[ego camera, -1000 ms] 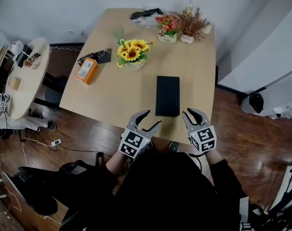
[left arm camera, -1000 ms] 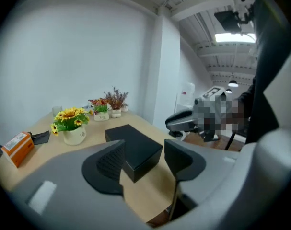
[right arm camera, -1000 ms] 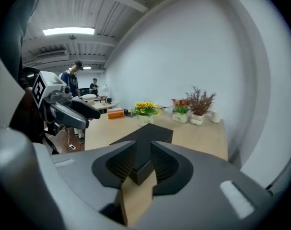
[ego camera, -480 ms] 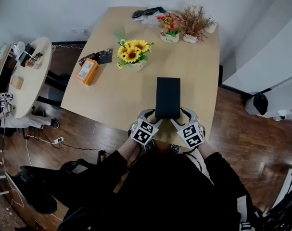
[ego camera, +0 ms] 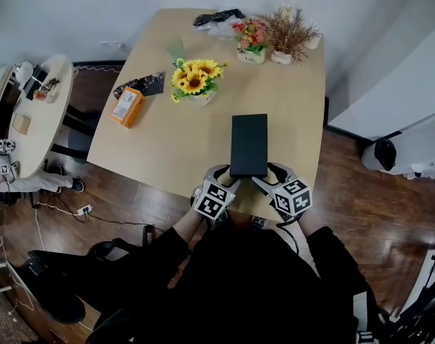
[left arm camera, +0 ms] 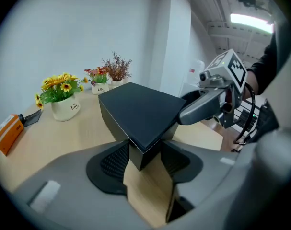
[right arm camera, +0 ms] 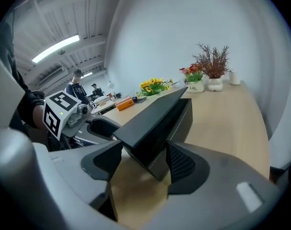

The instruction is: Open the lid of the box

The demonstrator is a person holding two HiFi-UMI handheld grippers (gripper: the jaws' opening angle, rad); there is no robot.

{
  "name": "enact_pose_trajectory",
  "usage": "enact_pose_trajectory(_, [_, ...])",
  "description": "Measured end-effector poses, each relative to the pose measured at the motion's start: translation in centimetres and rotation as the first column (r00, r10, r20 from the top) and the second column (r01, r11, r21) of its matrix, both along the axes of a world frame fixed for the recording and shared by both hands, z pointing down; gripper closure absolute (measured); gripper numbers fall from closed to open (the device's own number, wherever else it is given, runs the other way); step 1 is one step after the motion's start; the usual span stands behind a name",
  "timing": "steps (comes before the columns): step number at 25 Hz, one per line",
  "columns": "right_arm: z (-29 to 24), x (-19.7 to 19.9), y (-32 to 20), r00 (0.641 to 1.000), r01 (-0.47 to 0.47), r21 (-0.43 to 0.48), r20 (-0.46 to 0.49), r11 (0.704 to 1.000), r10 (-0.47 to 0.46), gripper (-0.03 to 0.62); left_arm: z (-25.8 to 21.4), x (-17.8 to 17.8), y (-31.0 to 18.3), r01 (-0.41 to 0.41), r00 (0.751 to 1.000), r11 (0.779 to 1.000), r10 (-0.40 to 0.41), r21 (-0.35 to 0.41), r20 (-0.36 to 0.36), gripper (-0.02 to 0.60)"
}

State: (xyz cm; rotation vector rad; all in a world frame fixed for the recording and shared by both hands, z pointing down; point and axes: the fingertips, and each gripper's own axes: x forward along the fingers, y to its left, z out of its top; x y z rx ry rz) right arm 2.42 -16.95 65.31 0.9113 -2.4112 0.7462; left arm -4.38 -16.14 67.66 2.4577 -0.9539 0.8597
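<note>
Black box (ego camera: 249,144), long axis running 12 to 6 o'clock, lies on the table (ego camera: 289,106) with its near end close to the table's 6 o'clock edge.

My left gripper (ego camera: 228,174) meets the box at its 7 o'clock corner. My right gripper (ego camera: 266,173) meets it at the 5 o'clock corner. Each marker cube sits just off the table edge.

Left gripper view: the corner stands as a wedge between my two ribbed pads (left arm camera: 114,162). One pad lies against each side face, so these jaws are clamped on the corner. My right gripper shows at 2 o'clock, touching the far side of the same end.

Right gripper view: my jaws are likewise closed on their corner. One pad (right arm camera: 181,164) is pressed to the paler lower wall, and the other jaw meets the edge of the lid (right arm camera: 155,116). The lid is a dark slab overhanging that lower wall. I cannot tell whether it has parted from the base.

Other items on the table, taken from the box:
- Sunflowers (ego camera: 194,77) in a white pot, at 11 o'clock.
- An orange pack (ego camera: 126,106), at 10 o'clock, near the left edge.
- Red flowers (ego camera: 250,38) and a dried plant (ego camera: 287,34), side by side at 12 o'clock along the far edge.
</note>
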Motion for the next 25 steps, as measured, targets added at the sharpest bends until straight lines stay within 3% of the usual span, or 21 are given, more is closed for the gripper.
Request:
enact_pose_trajectory(2, [0.1,0.0,0.1,1.0,0.005,0.0,-0.015,1.0,-0.005,0.296,-0.3,-0.1,0.1,-0.012,1.0,1.0,0.012,0.014,0.019,0.393])
enact_pose_trajectory(5, [0.3,-0.1,0.2,1.0,0.008,-0.012,-0.027,1.0,-0.008,0.303,-2.2,-0.8,0.4,-0.063,0.989,0.991,0.046,0.118,0.142,0.42])
enact_pose_trajectory(8, [0.7,0.2,0.3,0.999,0.005,-0.018,-0.045,1.0,-0.006,0.307,-4.5,0.6,1.0,-0.194,0.96,0.949,0.132,0.249,0.245,0.422])
enact_pose_trajectory(10, [1.0,0.3,0.4,0.998,-0.001,-0.027,-0.058,1.0,0.0,0.313,-5.0,1.9,0.9,-0.257,0.942,0.923,0.173,0.286,0.289,0.422])
enact_pose_trajectory(12, [1.1,0.3,0.5,0.998,-0.002,-0.033,-0.069,0.999,0.0,0.318,-4.4,2.4,0.5,-0.28,0.926,0.916,0.179,0.288,0.331,0.422])
enact_pose_trajectory(17, [0.0,0.4,0.1,0.99,0.016,0.06,-0.142,0.998,-0.007,0.334,-3.6,2.3,0.2,-0.28,0.924,0.921,0.181,0.272,0.338,0.422])
enact_pose_trajectory(19, [-1.3,0.6,-0.7,0.991,-0.021,0.104,-0.126,0.994,0.034,0.389,-3.4,2.2,0.2,-0.279,0.923,0.922,0.181,0.267,0.338,0.422])
enact_pose_trajectory(23, [-1.9,0.5,-1.4,0.992,-0.03,0.098,-0.119,0.995,0.041,0.425,-3.6,2.2,0.2,-0.27,0.928,0.925,0.176,0.267,0.329,0.422])
enact_pose_trajectory(24, [-1.6,0.1,-1.1,0.99,0.01,0.097,-0.138,0.995,0.004,0.39,-3.6,2.1,0.2,-0.262,0.93,0.927,0.169,0.268,0.326,0.422])
enact_pose_trajectory(25, [-1.2,-0.2,-0.6,0.984,0.064,0.105,-0.174,0.992,-0.045,0.3,-3.6,1.9,0.1,-0.244,0.936,0.933,0.157,0.263,0.314,0.421])
